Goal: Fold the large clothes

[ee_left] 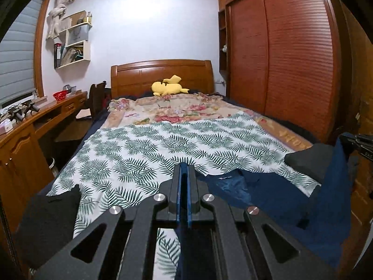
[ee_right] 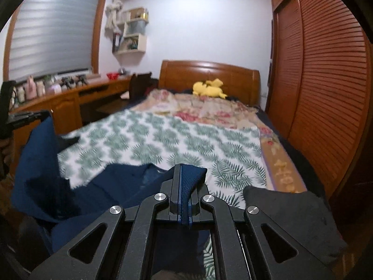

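Left wrist view first: the left gripper (ee_left: 184,170) is clenched on a fold of the navy garment (ee_left: 268,198), blue cloth pinched flat between its fingers, and the rest of that garment trails off to the right above the foot of the bed (ee_left: 293,137). At the far right edge of this view the right gripper (ee_left: 356,142) shows as a dark tip with navy cloth hanging from it. Over to the right wrist view, and the right gripper (ee_right: 184,172) is clamped tight on another edge of the garment (ee_right: 98,193), a bunched corner of mesh-like navy fabric sticking up past its fingers. From there the garment sags to the left and climbs to the left gripper (ee_right: 25,116), so it is slung between the two, hanging at the foot of the bed (ee_right: 286,163). Under it lies a fern-print sheet (ee_left: 163,149) covering the near half of the bed; beyond that a floral quilt (ee_left: 177,109), and a yellow plush (ee_left: 169,87) sits against the headboard (ee_left: 160,72). Left of the bed runs a wooden table (ee_left: 46,112) with a red bowl (ee_left: 58,95) on it; right of the bed stands a slatted wardrobe (ee_left: 298,53). Parts of the right wrist view are blurred.
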`<state>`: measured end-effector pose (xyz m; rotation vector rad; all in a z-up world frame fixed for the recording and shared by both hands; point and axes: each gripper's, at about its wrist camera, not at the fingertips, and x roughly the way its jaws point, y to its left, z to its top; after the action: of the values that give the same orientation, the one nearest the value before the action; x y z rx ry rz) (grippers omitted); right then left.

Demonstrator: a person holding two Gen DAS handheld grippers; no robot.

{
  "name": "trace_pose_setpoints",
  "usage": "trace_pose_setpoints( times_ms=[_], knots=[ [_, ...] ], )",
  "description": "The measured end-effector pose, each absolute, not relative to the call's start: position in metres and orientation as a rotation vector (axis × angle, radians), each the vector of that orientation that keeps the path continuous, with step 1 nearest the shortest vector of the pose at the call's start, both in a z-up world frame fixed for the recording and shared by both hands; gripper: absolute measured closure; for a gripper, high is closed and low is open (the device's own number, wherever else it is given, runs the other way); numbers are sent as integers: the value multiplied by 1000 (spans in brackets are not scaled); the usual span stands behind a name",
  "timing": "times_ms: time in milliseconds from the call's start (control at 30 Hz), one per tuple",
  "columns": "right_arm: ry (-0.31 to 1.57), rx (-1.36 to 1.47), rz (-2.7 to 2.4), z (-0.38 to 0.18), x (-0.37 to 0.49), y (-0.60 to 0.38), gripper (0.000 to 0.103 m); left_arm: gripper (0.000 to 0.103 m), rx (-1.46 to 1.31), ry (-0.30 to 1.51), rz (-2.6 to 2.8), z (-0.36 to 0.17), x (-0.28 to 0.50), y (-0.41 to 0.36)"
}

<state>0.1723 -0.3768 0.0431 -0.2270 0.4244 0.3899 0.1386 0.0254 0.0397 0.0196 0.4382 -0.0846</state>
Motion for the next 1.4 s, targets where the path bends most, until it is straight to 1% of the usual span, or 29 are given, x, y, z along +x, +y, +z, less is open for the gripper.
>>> trace_pose_setpoints(
  times_ms=[200,400,600,800,900,1000,1033,1067,1100,1133,1167,1267,1400],
  knots=[
    [464,-233,333,-2,224,-357,102,103,-78,479,-126,6,195,35],
    [463,-293,284,-19,264,-339,102,103,-83,484,-122,-15,235,41],
    [483,-308,249,-37,314,-333,102,103,-63,458,-101,-29,249,43],
    [554,-396,235,-77,329,-328,102,103,-49,485,-120,-51,256,36],
    [602,-403,229,-94,332,-330,102,102,-58,507,-140,-60,260,34],
    [639,-371,226,-104,330,-335,99,99,-74,534,-149,-64,265,33],
    [647,-367,224,-106,328,-336,94,99,-85,543,-164,-64,266,33],
    [650,-364,221,-107,325,-336,79,97,-94,546,-175,-64,267,32],
    [651,-360,224,-107,322,-336,69,97,-106,549,-191,-63,266,32],
    [648,-359,227,-107,319,-335,56,95,-111,548,-198,-62,266,32],
    [642,-361,231,-105,314,-334,53,94,-121,545,-208,-60,264,32],
    [640,-367,260,-100,302,-327,53,88,-129,533,-229,-54,256,32],
    [663,-374,356,-96,285,-310,53,84,-121,524,-251,-48,246,29]
  ],
)
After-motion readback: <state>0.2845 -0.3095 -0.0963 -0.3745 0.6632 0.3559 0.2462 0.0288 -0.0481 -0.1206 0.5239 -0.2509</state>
